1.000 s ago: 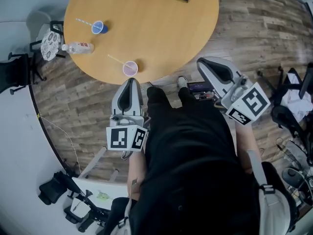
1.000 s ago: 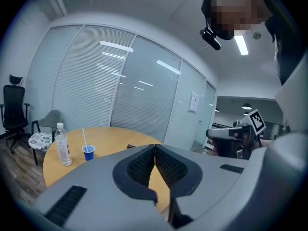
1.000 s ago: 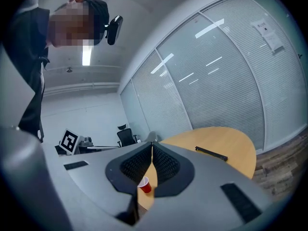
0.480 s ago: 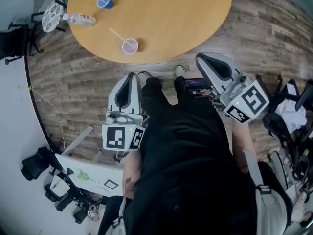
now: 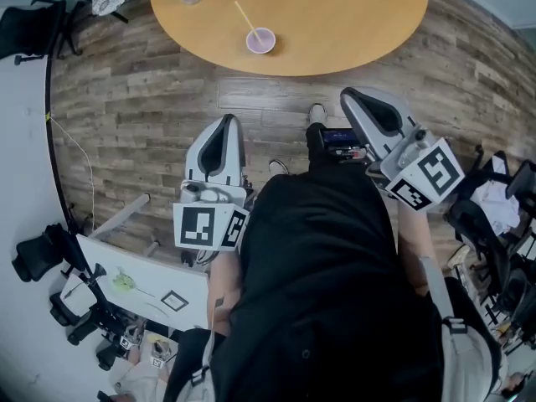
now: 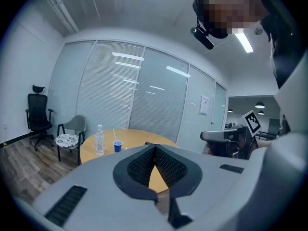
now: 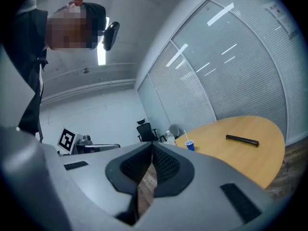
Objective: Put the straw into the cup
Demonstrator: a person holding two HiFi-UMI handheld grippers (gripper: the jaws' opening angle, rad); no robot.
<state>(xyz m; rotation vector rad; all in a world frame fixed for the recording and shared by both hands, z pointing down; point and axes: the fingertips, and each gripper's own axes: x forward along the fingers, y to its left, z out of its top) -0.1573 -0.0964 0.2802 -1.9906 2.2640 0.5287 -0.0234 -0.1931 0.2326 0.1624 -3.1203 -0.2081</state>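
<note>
A pink cup stands near the front edge of the round wooden table, and a pale straw leans out of it to the upper left. A blue cup with a straw standing in it is further back on the table; the right gripper view also shows this blue cup. My left gripper and right gripper hang over the wooden floor, well short of the table. Both are shut with nothing between the jaws.
A clear water bottle stands beside the blue cup. A black bar lies on the table's far side. A patterned-seat chair and a black office chair stand left of the table. A whiteboard and gear lie on the floor.
The table and its cups have slid up toward the top of the head view, so I am further from the table. Both grippers stay shut and empty in front of the body.
</note>
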